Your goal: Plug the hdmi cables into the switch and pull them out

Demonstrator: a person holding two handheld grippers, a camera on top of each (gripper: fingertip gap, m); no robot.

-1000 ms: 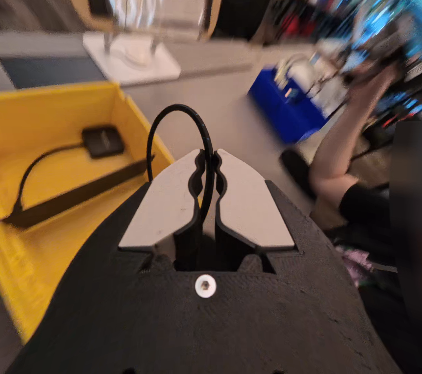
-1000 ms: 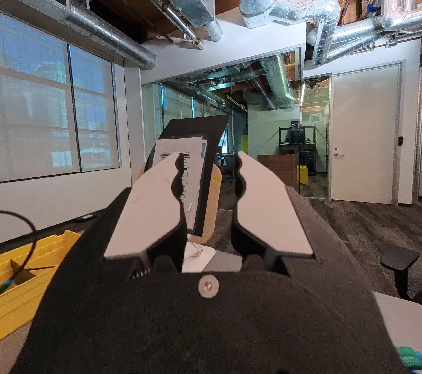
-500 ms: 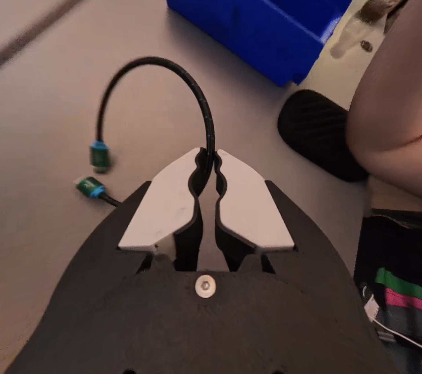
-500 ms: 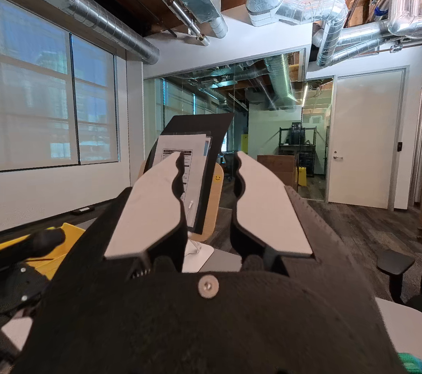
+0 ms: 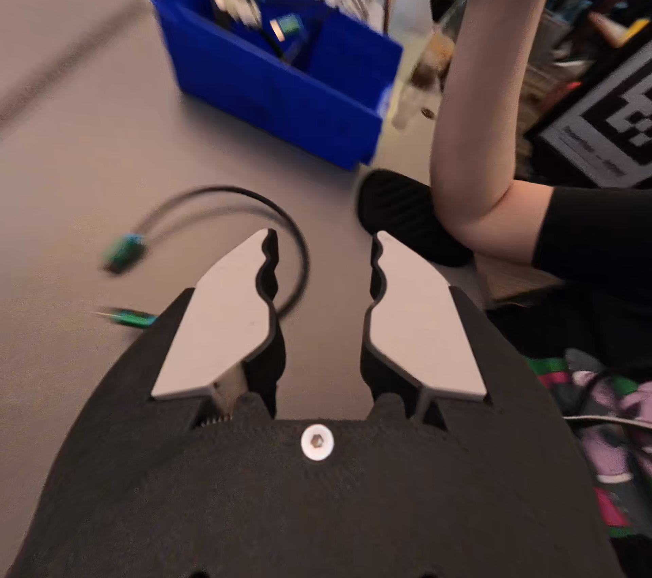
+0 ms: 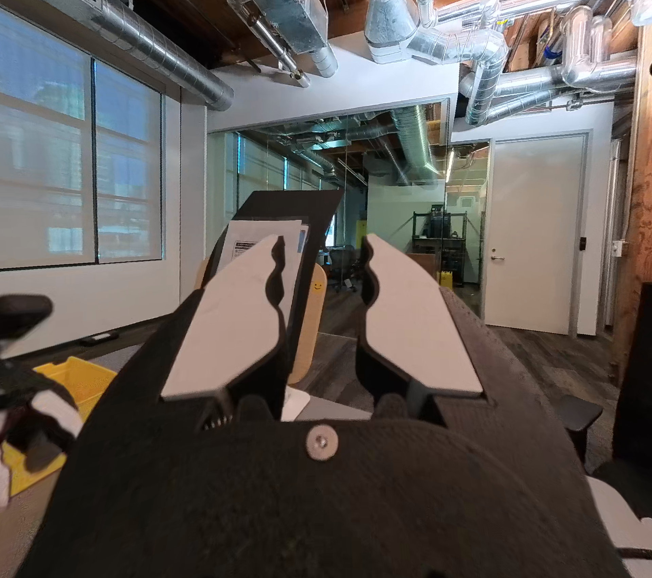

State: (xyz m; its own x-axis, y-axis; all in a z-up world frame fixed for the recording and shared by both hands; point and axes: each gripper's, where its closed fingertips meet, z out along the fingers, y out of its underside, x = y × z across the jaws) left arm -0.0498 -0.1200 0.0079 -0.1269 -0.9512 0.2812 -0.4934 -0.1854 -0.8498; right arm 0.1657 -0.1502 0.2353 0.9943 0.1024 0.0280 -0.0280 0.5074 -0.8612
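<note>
In the left wrist view a short black HDMI cable [image 5: 247,194] lies looped on the grey table, with one green plug [image 5: 123,252] at the left and a second green plug [image 5: 136,318] nearer my left finger. My left gripper [image 5: 321,238] is open and empty just above the cable. My right gripper [image 6: 321,241] is open and empty, raised and pointing out into the room. The left gripper [image 6: 31,395] shows blurred at the left edge of the right wrist view. No switch shows in either view now.
A blue bin [image 5: 275,81] holding cables and a green plug stands beyond the cable. A person's bare arm [image 5: 494,123] rests on a black pad [image 5: 402,215] at the right. A yellow bin [image 6: 76,384] and a document stand [image 6: 282,243] show in the right wrist view.
My left gripper swung from the yellow bin to the table holding the cable, then opened; the cable now lies loose on the table. The right gripper has barely moved.
</note>
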